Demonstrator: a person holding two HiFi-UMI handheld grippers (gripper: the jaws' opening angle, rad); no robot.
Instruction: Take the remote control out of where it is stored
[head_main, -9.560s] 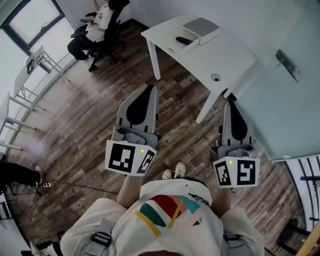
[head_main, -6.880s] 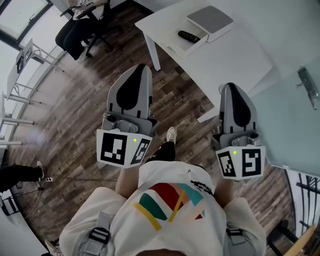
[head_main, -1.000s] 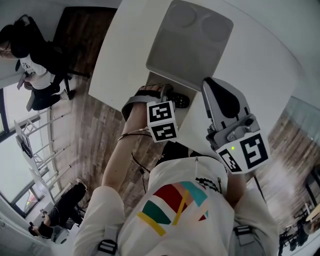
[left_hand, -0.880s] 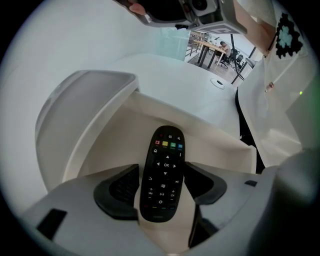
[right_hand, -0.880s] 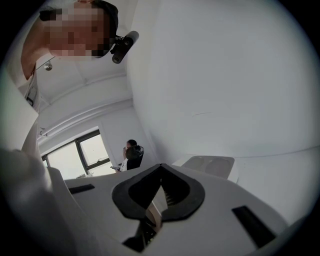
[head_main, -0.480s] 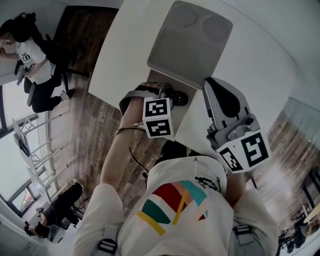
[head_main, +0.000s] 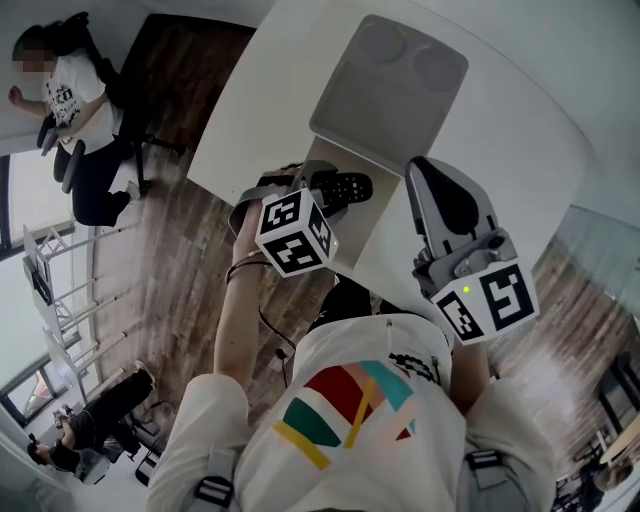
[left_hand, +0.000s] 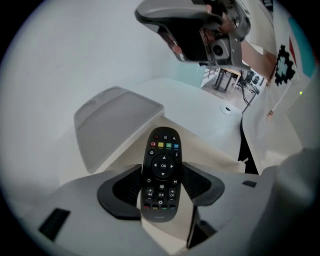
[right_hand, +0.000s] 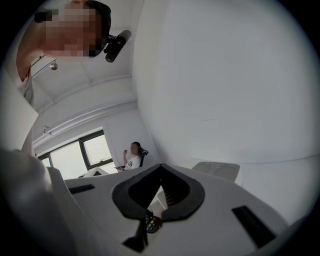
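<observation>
Black oval remote control (left_hand: 161, 175) sits clamped in the left gripper (left_hand: 162, 186), just beside the flat grey box (head_main: 390, 90); carrying it clear seemingly remains; right gripper (head_main: 425, 172) closed, empty.

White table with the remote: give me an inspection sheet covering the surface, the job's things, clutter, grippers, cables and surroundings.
Surface: white table, plain top.
Job's things: black oval remote control with coloured buttons, buttons up, gripped at its lower half; cream tray beneath it.
Clutter: grey flat panel with two round dimples, beside the remote.
Grippers: left gripper shut on the remote; right gripper jaws together, empty, off to the side.
Cables: thin dark cable by the person's left forearm.
Surroundings: wood-plank floor; seated person in a white shirt; second person farther off.
</observation>
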